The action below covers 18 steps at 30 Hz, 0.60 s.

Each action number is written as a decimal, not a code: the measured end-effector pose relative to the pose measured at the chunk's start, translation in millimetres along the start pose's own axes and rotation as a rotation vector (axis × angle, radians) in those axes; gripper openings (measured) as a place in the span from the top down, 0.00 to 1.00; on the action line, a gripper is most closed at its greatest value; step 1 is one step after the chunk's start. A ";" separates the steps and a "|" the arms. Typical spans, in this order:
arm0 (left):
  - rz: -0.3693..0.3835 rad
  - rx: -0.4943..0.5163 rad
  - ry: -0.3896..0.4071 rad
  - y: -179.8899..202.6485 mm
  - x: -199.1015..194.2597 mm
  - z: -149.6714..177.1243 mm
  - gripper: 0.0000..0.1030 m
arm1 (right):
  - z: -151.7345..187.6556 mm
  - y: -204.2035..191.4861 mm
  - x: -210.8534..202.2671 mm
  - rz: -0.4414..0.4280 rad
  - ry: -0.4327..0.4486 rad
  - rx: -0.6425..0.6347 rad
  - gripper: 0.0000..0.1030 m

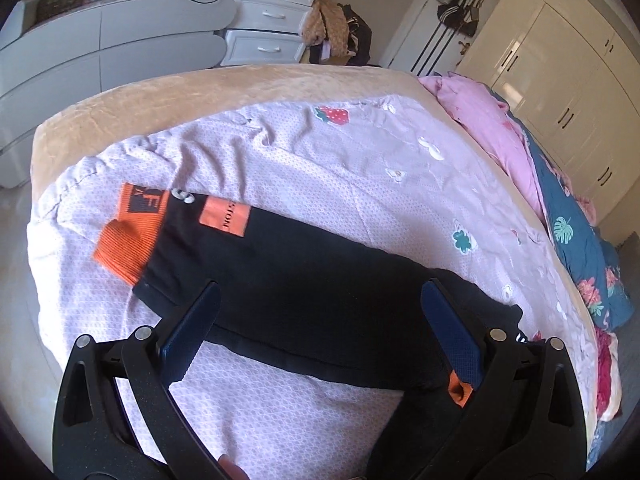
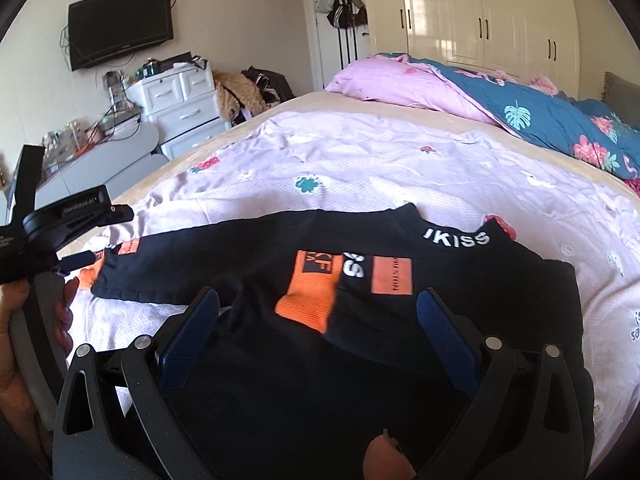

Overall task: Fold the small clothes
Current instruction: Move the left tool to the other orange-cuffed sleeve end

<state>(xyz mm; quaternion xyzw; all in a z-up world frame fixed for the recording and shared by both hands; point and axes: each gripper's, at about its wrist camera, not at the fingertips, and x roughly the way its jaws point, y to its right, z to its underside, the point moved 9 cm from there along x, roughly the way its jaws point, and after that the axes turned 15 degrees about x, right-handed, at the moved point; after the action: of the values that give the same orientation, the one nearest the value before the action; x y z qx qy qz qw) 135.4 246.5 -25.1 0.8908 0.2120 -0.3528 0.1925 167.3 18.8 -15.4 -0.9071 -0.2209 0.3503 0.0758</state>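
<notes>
One black sweatshirt (image 2: pixel 460 280) (two orange cuffs), two open grippers (image 1: pixel 320 312)

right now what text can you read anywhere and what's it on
"IKISS": white print at the neck of the black top.
"S": part of white print beside the orange cuff, rest hidden.
Orange patch: vertical letters, too blurred to read.
Left gripper body label: too small to read.

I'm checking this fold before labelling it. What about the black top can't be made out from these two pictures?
- Black top, right wrist view: the hem is cut off at the bottom edge, behind the right gripper.
- Left wrist view: the left gripper hides the nearest stretch of the sleeve.
- Orange patch: the print is too small to read fully.
</notes>
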 end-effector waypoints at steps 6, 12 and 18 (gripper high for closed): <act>-0.044 -0.025 0.009 -20.3 -4.3 -3.9 0.09 | -4.7 -21.5 0.9 -0.011 -0.001 -0.026 0.04; -0.096 -0.082 -0.003 -43.8 -3.8 -1.9 0.09 | -14.1 -35.8 1.4 -0.021 0.002 -0.022 0.04; -0.149 -0.156 0.000 -72.8 -4.7 -0.6 0.09 | -20.4 -55.1 4.3 -0.052 -0.009 -0.018 0.04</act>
<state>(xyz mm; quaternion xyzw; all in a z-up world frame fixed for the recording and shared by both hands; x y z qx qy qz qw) 95.2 306.5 -35.5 0.8548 0.3046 -0.3488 0.2344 164.6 70.2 13.3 -0.9001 -0.2479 0.3501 0.0757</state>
